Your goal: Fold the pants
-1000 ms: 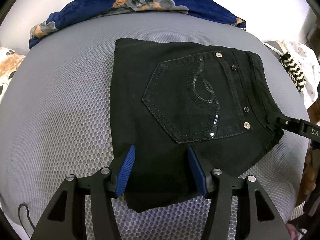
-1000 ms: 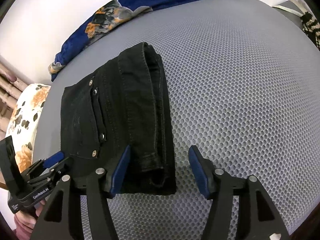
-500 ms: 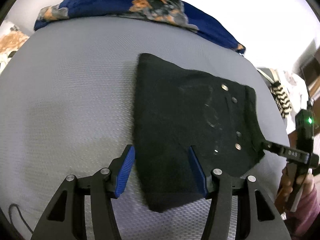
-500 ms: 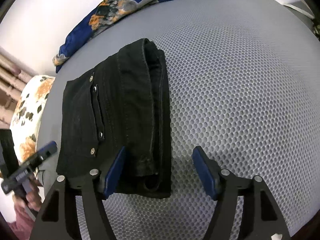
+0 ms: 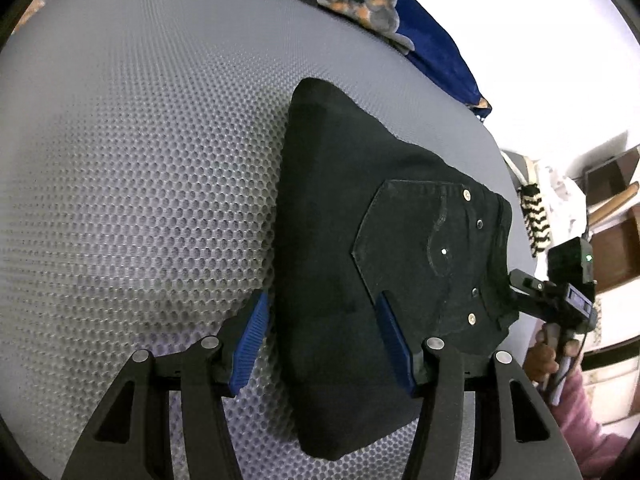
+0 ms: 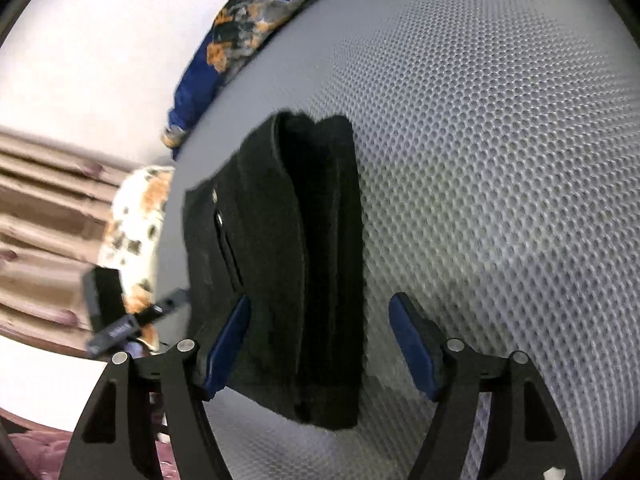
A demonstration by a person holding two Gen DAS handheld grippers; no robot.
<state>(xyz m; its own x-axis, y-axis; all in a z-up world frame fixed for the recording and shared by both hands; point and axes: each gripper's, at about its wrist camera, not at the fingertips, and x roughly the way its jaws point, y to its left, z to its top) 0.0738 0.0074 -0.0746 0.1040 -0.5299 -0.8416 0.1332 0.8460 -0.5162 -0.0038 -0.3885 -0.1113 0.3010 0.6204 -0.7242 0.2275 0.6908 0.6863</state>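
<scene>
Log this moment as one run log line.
pants: folded on mesh pad | left gripper: open | right gripper: open, just widened

Matt black denim pants (image 5: 360,248) between the jaws, stitched pocket with shiny metal rivets (image 5: 472,319). Grey honeycomb mesh cloth bed (image 5: 140,200) beneath. Ribbed blue rubbery pads (image 5: 394,340) on matt black plastic fingers. Soft printed blue blanket (image 5: 432,44) beyond.

No lettering is coming through clearly anywhere. In the right wrist view, the left claw (image 6: 176,300) is showing a pale label on its body, but blur is smearing it past reading. In the left wrist view, the right claw (image 5: 516,280) is showing no legible print either.
</scene>
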